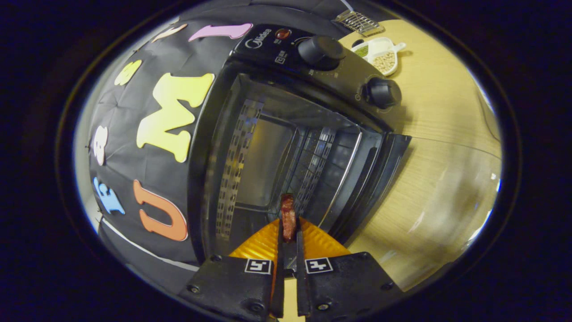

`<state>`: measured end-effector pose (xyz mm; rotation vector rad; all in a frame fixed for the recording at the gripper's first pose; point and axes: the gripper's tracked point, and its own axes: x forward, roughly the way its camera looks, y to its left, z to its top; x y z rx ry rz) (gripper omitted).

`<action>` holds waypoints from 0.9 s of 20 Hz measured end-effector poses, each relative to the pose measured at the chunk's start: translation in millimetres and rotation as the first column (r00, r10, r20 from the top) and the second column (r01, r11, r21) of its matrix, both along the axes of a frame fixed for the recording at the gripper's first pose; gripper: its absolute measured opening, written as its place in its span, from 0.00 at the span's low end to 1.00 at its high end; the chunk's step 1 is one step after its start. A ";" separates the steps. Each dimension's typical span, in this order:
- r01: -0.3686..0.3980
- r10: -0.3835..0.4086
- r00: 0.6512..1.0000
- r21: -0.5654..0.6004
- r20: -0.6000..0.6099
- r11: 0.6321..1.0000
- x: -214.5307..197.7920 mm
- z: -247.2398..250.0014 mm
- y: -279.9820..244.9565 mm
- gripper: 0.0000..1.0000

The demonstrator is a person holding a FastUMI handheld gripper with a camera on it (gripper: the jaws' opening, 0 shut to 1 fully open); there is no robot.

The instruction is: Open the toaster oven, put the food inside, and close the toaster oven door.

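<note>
The black toaster oven (313,58) stands on the wooden table with its door (371,179) swung fully open, so the dark cavity (268,165) with perforated side walls shows. My gripper (288,223) is shut on a thin reddish-brown strip of food (288,214), which sticks out ahead of the orange fingers (257,243) at the mouth of the oven. The view is tilted, so the oven looks rotated. Two black knobs (321,50) sit on the control panel beside the cavity.
On the wooden table (447,134) beyond the oven lies a white divided dish (382,53) with beans and green bits. A small wire rack (357,21) lies farther back. The black booth cloth (147,147) hangs behind the oven.
</note>
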<state>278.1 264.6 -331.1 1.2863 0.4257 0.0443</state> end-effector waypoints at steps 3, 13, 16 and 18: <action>-0.017 0.018 1.000 -0.154 0.009 0.988 7.7 -1.8 -1.3 0.16; -0.094 0.146 0.989 -0.722 0.010 0.686 4.6 4.4 -26.1 0.87; -0.144 0.189 0.982 -0.749 -0.025 0.646 -9.4 1.7 -23.0 0.95; -0.167 0.209 0.977 -0.758 -0.041 0.630 -22.0 2.9 -24.0 0.95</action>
